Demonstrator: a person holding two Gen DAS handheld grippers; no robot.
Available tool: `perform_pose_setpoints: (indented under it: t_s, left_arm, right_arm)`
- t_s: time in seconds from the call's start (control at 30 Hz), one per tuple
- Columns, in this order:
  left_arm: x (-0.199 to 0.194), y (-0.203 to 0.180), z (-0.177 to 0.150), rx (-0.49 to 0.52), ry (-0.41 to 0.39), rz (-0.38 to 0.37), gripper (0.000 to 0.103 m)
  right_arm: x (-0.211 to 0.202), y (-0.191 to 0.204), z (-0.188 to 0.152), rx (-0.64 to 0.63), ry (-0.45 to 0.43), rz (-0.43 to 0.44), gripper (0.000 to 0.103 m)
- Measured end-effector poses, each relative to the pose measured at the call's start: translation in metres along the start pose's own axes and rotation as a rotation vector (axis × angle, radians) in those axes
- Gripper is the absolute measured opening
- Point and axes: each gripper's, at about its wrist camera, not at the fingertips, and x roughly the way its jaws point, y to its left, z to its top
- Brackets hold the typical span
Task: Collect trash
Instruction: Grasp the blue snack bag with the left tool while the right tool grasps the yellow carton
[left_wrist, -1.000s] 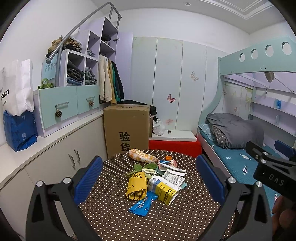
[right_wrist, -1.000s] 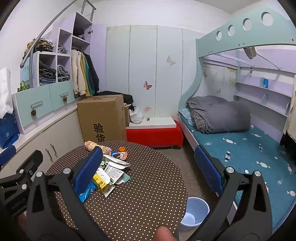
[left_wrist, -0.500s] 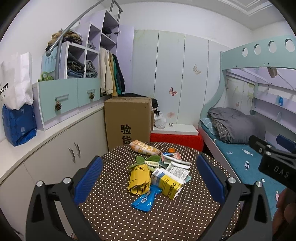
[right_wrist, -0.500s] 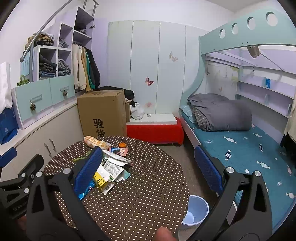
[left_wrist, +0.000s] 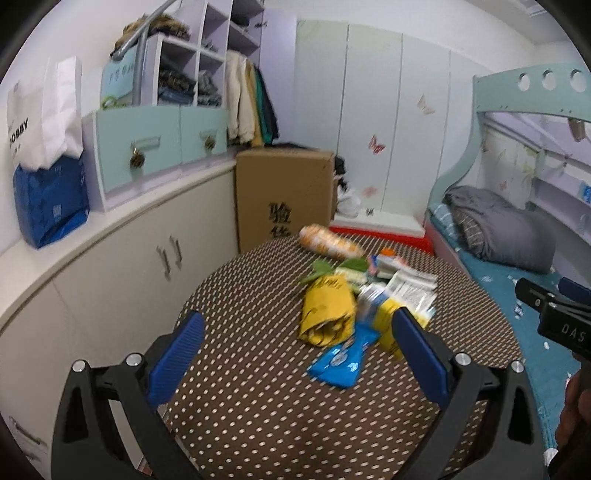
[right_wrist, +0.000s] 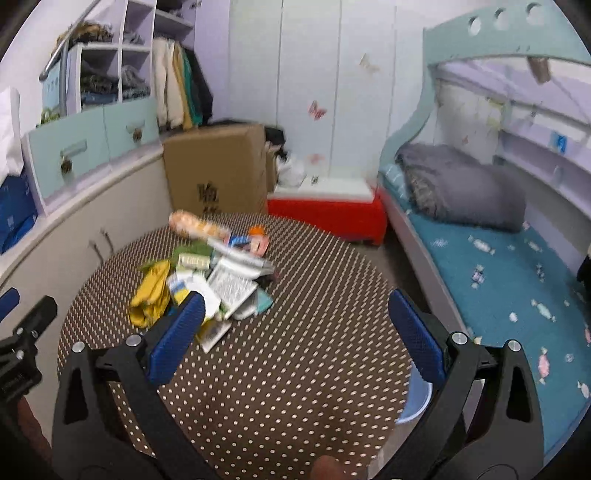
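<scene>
Both grippers closing in on the litter

Left gripper (left_wrist: 295, 341) and right gripper (right_wrist: 295, 330), jaws wide and empty, have dropped nearer the round brown polka-dot surface (left_wrist: 258, 406); the heap of crumpled wrappers (left_wrist: 354, 295) sits at twelve o'clock, untouched.

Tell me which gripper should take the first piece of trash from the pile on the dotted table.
Left, probably. The left gripper is open and frames the blue wrapper and yellow bag. The right gripper, also open, mostly frames bare tablecloth, with the pile off to its left.
</scene>
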Motion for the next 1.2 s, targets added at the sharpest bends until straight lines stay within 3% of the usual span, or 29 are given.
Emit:
perform_pose_setpoints:
  t_s: [0.3,0.6,0.67,0.73,0.77,0.83,0.9,0.97,1.03,1.13,1.17,1.2]
  left_arm:
    - [0.044,0.009,-0.025,0.044,0.108,-0.027,0.099]
    - [0.109,-0.040,-0.035,0.250,0.239,-0.121,0.098]
    - [0.125,-0.048,-0.037,0.280,0.284,-0.130,0.086]
    - [0.137,-0.051,-0.040,0.281,0.333,-0.152,0.063]
    - [0.143,-0.051,-0.042,0.269,0.364,-0.170,0.058]
    - [0.143,-0.049,-0.043,0.245,0.366,-0.197,0.045]
    - [0.138,-0.046,-0.044,0.234,0.362,-0.218,0.042]
    - [0.133,-0.043,-0.046,0.208,0.357,-0.245,0.025]
    - [0.126,-0.037,-0.047,0.187,0.353,-0.255,0.022]
    - [0.120,-0.029,-0.048,0.147,0.350,-0.276,0.021]
    - [0.119,-0.026,-0.049,0.138,0.348,-0.281,0.020]
    - [0.120,-0.025,-0.049,0.130,0.348,-0.285,0.020]
  right_arm:
    - [0.054,0.023,-0.028,-0.048,0.135,0.065,0.097]
    - [0.068,0.012,-0.038,-0.029,0.179,0.043,0.097]
    - [0.071,0.013,-0.039,-0.028,0.184,0.069,0.097]
    - [0.077,0.017,-0.039,-0.035,0.188,0.100,0.097]
    - [0.081,0.021,-0.038,-0.042,0.195,0.126,0.097]
    - [0.089,0.027,-0.038,-0.045,0.206,0.173,0.097]
    - [0.096,0.036,-0.036,-0.049,0.211,0.236,0.097]
    - [0.107,0.044,-0.036,-0.048,0.226,0.295,0.097]
    - [0.117,0.052,-0.035,-0.051,0.241,0.330,0.095]
    - [0.138,0.060,-0.034,-0.040,0.272,0.363,0.077]
    - [0.142,0.061,-0.035,-0.034,0.284,0.377,0.060]
    - [0.145,0.062,-0.036,-0.027,0.295,0.393,0.054]
